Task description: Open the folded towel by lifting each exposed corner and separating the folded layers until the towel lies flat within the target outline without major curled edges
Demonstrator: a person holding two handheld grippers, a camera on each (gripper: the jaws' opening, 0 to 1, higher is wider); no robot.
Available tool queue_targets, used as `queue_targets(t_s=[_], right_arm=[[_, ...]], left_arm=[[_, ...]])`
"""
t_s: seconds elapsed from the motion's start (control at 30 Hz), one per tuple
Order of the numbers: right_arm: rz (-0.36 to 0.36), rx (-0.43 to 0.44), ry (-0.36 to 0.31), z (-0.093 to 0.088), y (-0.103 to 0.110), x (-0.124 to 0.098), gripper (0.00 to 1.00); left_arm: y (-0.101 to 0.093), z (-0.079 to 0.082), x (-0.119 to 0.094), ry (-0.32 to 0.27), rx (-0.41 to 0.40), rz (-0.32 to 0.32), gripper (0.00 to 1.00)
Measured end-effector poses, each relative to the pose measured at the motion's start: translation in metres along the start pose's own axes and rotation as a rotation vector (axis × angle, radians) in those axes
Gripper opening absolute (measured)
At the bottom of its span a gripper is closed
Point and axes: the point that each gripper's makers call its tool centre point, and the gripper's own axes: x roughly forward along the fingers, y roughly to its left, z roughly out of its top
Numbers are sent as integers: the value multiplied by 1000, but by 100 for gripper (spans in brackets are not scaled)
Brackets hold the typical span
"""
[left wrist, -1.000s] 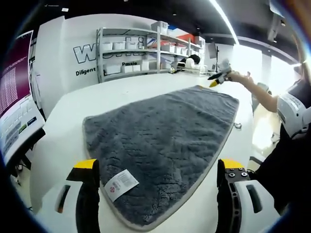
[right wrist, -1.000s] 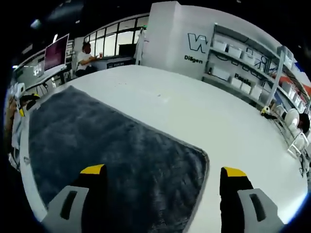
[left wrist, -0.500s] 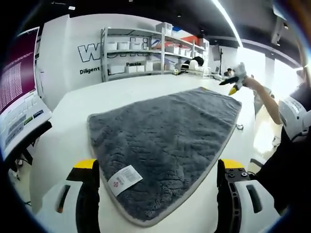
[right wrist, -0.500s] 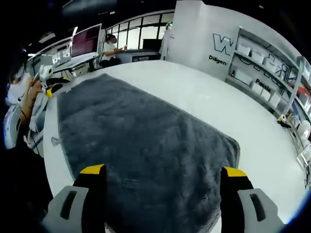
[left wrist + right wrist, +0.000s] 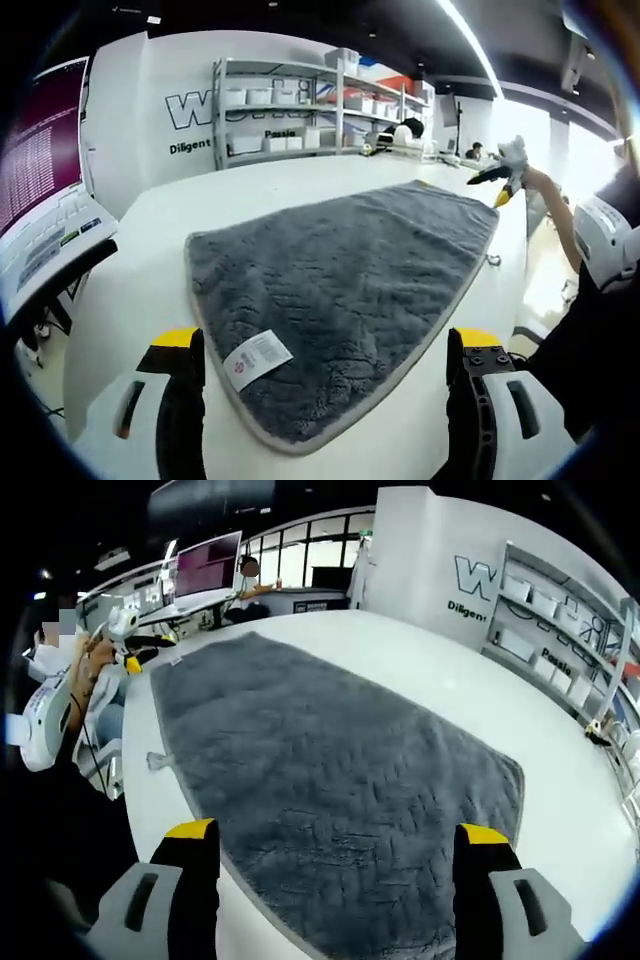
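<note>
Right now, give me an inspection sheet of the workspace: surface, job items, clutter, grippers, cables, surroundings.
Surface: white table, bare around the towel.
Job's things: grey towel spread flat, white label at its near edge; no target outline seen.
Clutter: a small tab beside the towel edge.
Grippers: left gripper and right gripper open above the towel, holding nothing.
Cables: nothing seen.
Surroundings: shelving with bins, monitor, a seated person at a desk.

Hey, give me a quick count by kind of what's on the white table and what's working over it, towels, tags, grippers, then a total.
Grey towel: 1
White care label sewn at the towel's edge: 1
Grippers, the left gripper and the right gripper, both open and holding nothing: 2
Total: 4
</note>
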Motion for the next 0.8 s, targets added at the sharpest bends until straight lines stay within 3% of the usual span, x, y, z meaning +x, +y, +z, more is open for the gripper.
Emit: queue_targets(t_s=[0.8], right_arm=[[20, -9, 5, -3, 14, -4, 99]], left_arm=[[-5, 2, 0, -16, -6, -14, 99]])
